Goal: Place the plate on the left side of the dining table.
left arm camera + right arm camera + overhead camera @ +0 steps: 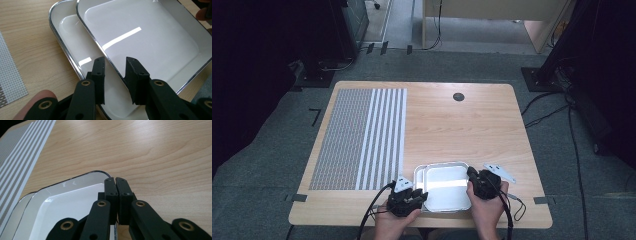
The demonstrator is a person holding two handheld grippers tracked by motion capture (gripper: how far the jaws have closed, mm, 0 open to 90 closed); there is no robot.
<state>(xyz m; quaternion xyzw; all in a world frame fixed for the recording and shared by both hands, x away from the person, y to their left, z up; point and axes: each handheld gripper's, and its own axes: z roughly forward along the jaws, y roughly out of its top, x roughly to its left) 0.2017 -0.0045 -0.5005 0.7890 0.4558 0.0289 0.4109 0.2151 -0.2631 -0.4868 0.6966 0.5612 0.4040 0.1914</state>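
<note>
The right gripper (115, 181) has its fingers pressed together on the rim of the upper tray (150, 40), probably to hold it while it sits nested and shifted in the lower tray (68, 37). The left gripper (115, 62) has its fingers apart, one on each side of the upper tray's near rim without pressing, so I judge it is preparing to grip. Both trays lie at the near edge of the bench (452, 125). Farther left of the fingers lies a striped mat (357, 137).
</note>
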